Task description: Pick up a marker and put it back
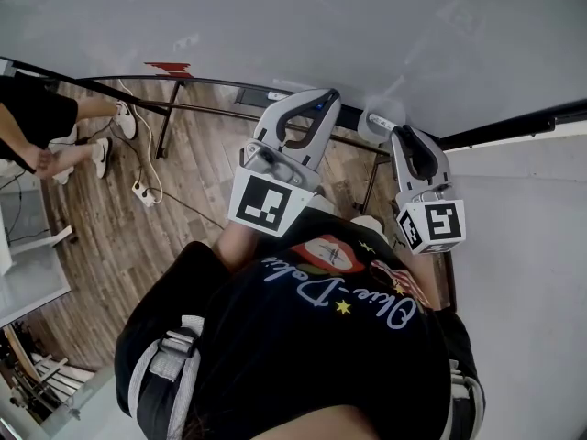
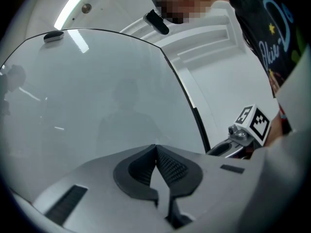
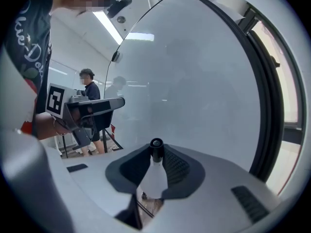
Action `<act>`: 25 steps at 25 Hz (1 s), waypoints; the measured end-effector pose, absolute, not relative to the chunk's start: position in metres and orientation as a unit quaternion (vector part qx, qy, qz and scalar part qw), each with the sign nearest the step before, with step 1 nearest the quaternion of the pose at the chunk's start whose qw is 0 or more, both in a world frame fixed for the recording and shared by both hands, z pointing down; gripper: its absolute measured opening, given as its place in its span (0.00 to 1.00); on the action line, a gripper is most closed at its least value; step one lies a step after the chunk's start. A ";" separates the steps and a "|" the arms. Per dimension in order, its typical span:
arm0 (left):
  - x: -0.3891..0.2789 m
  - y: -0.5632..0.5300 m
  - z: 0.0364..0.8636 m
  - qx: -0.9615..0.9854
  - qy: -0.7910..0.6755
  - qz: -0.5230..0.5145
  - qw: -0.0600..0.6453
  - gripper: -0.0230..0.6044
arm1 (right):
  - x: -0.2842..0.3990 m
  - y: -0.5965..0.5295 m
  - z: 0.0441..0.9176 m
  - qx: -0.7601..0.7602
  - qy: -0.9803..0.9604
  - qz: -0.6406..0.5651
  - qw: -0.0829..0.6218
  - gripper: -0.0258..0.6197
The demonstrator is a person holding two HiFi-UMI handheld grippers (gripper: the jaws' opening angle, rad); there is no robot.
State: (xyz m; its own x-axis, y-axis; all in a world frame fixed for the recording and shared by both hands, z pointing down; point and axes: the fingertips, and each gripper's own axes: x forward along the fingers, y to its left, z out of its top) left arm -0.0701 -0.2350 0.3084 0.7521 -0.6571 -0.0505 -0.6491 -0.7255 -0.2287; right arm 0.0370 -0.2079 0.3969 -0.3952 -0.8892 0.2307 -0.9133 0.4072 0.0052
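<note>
A marker with a white body (image 3: 155, 174) and a black end sits between the pads of my right gripper (image 3: 156, 154), pointing at the whiteboard (image 3: 204, 76); the jaws are shut on it. In the head view my right gripper (image 1: 378, 123) is held up close to the whiteboard (image 1: 367, 35), and I cannot make out the marker there. My left gripper (image 2: 156, 150) is shut with nothing between its pads and faces the same board (image 2: 97, 96). It hangs just left of the right one in the head view (image 1: 323, 99).
The whiteboard stands on a dark frame with legs (image 1: 165, 126) on a wood floor. A person (image 1: 37, 122) stands at the left beside a power strip and cables (image 1: 142, 191). A white wall (image 1: 523, 246) is at the right.
</note>
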 end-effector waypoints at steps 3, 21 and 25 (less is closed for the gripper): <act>-0.074 -0.235 0.308 -0.928 0.354 -0.016 0.117 0.04 | 0.035 -0.209 0.395 0.538 -0.834 0.062 0.104 0.15; -0.084 -0.227 0.306 -0.923 0.366 -0.019 0.119 0.04 | 0.044 -0.198 0.340 0.546 -0.835 0.032 0.058 0.15; -0.083 -0.225 0.307 -0.924 0.364 -0.018 0.117 0.04 | 0.043 -0.195 0.327 0.543 -0.838 0.026 0.050 0.15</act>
State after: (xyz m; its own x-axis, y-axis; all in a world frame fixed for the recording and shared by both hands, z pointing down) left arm -0.0831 -0.2253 0.3074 0.7344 -0.6767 -0.0523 -0.6685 -0.7078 -0.2284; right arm 0.0435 -0.1948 0.3271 -0.4043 -0.9078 0.1114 -0.9130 0.4079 0.0103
